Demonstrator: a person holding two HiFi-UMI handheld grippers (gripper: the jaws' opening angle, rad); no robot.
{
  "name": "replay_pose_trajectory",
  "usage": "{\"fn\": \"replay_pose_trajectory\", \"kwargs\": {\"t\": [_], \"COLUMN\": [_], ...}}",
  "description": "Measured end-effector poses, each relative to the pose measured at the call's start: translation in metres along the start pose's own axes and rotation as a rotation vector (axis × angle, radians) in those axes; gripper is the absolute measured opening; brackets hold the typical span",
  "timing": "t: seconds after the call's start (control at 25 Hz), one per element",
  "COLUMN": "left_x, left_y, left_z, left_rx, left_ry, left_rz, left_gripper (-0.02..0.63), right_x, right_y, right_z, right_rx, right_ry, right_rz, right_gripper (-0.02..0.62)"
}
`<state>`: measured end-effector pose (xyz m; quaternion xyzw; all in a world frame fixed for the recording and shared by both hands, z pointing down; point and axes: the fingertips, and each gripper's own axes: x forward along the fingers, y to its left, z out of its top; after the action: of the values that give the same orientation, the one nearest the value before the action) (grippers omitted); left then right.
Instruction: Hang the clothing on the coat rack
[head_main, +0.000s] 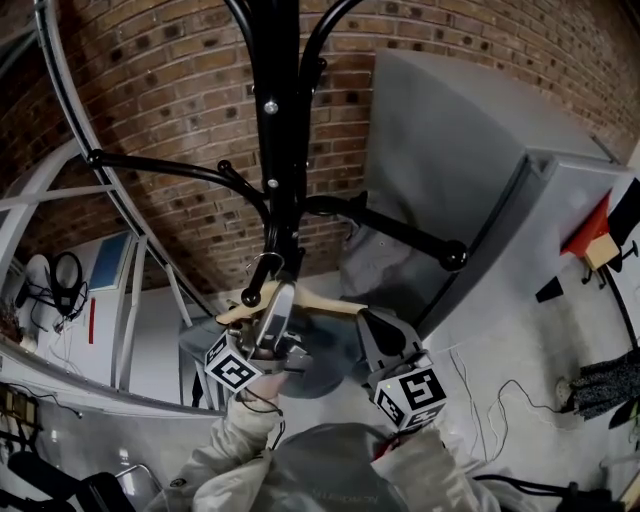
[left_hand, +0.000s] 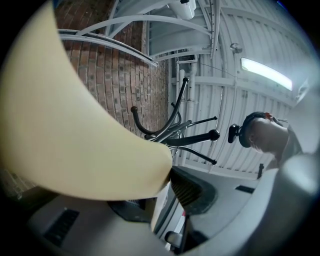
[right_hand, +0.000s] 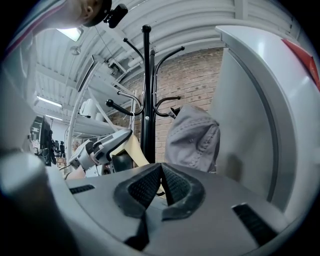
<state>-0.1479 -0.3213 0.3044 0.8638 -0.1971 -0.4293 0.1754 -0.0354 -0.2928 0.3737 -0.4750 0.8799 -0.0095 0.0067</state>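
The black coat rack (head_main: 275, 120) stands against the brick wall, and a grey garment (head_main: 365, 245) hangs from one of its right arms (right_hand: 195, 137). A pale wooden hanger (head_main: 320, 300) sits level just below the rack's lower hooks. My left gripper (head_main: 275, 300) points up at the pole and is shut on this hanger. In the left gripper view the hanger (left_hand: 75, 125) fills the left side and rests against the right pad (left_hand: 192, 192); the other pad is hidden. My right gripper (head_main: 375, 325) is beside the hanger's right end. Its pads (right_hand: 145, 187) meet at the tips, with nothing seen between them.
A tall grey cabinet (head_main: 470, 150) stands close on the right of the rack. White metal framing (head_main: 60, 190) and a curved black rail run along the left. Cables (head_main: 510, 400) lie on the floor at the right. Dark grey-blue cloth (head_main: 315, 370) hangs under the hanger.
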Motion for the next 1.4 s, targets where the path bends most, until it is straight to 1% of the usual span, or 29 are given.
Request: {"fn": "replay_pose_trajectory", "kwargs": {"t": [0.32, 0.48, 0.56, 0.68, 0.92, 1.0, 1.28, 1.32, 1.4], "left_x": [-0.006, -0.005, -0.01, -0.02, -0.044, -0.051, -0.062, -0.066, -0.074], "left_y": [0.0, -0.006, -0.003, 0.001, -0.005, -0.01, -0.034, -0.037, -0.043], "left_z": [-0.004, -0.005, -0.009, -0.016, -0.029, -0.034, -0.045, -0.046, -0.048], "left_rx": [-0.024, -0.017, -0.031, -0.069, -0.05, -0.02, 0.236, 0.28, 0.362], "left_ry": [-0.056, -0.092, -0.1, -0.12, -0.121, -0.099, 0.074, 0.101, 0.15], "left_rz": [0.039, 0.063, 0.091, 0.155, 0.249, 0.265, 0.315, 0.332, 0.363], "left_gripper": [0.114, 0.117, 0.124, 0.126, 0.127, 0.127, 0.126, 0.118, 0.062], "right_x": [-0.02, -0.033, -0.039, -0.048, -0.065, -0.068, -0.071, -0.071, -0.072], "right_y": [-0.007, -0.012, -0.013, -0.011, -0.01, -0.008, 0.015, 0.02, 0.029], "right_z": [-0.006, -0.012, -0.015, -0.019, -0.032, -0.036, -0.037, -0.038, -0.039], "right_rx": [0.008, 0.028, 0.04, 0.056, 0.097, 0.108, 0.11, 0.111, 0.115], "right_ry": [0.01, 0.008, 0.017, 0.034, 0.039, 0.038, 0.053, 0.054, 0.055], "right_rz": [0.009, 0.02, 0.032, 0.058, 0.092, 0.098, 0.134, 0.135, 0.136], "right_gripper": [0.025, 0.025, 0.025, 0.025, 0.025, 0.025, 0.025, 0.025, 0.025]}}
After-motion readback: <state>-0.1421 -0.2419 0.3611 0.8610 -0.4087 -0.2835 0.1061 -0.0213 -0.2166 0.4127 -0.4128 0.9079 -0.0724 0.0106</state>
